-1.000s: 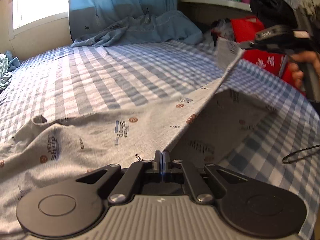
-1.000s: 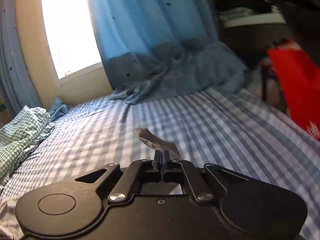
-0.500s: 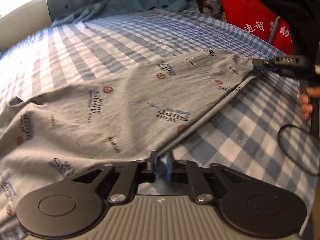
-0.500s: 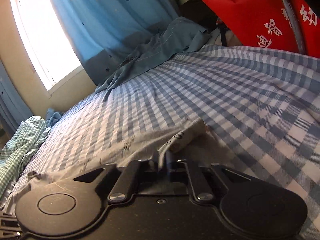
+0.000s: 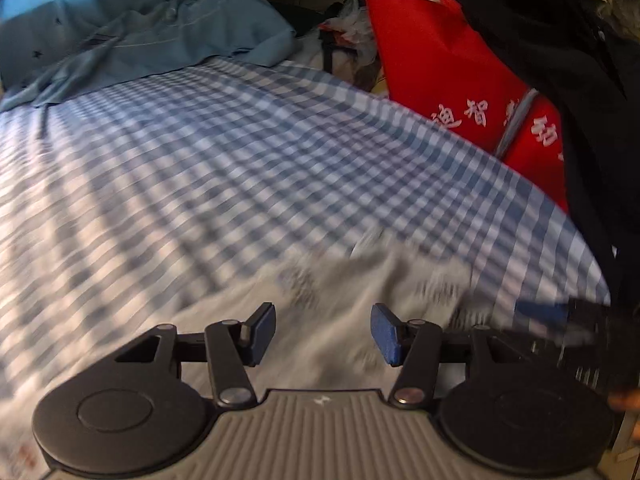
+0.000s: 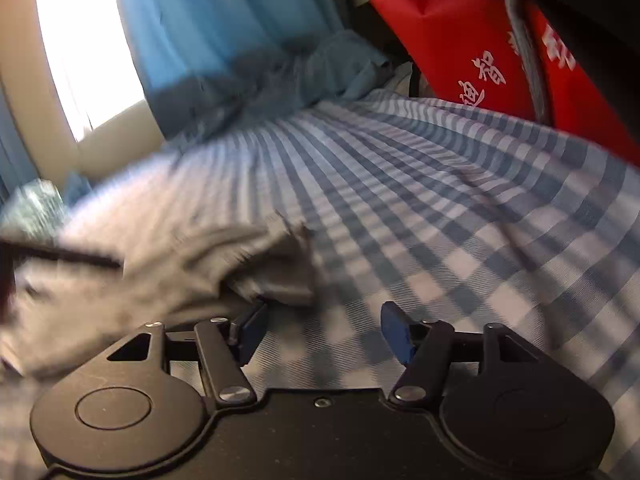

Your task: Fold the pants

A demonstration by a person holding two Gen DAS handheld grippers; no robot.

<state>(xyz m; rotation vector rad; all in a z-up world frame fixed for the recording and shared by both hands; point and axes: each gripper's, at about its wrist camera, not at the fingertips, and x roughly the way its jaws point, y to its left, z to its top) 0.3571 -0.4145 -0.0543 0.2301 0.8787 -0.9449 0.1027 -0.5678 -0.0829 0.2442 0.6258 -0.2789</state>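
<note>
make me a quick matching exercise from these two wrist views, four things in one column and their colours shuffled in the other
Things:
1. pants
2. bag
3. bed sheet
4. curtain

Colours:
A. red with white characters
B. plain blue
C. grey
D. blue and white check

Pairs: 1-C, 2-A, 3-D, 4-B
</note>
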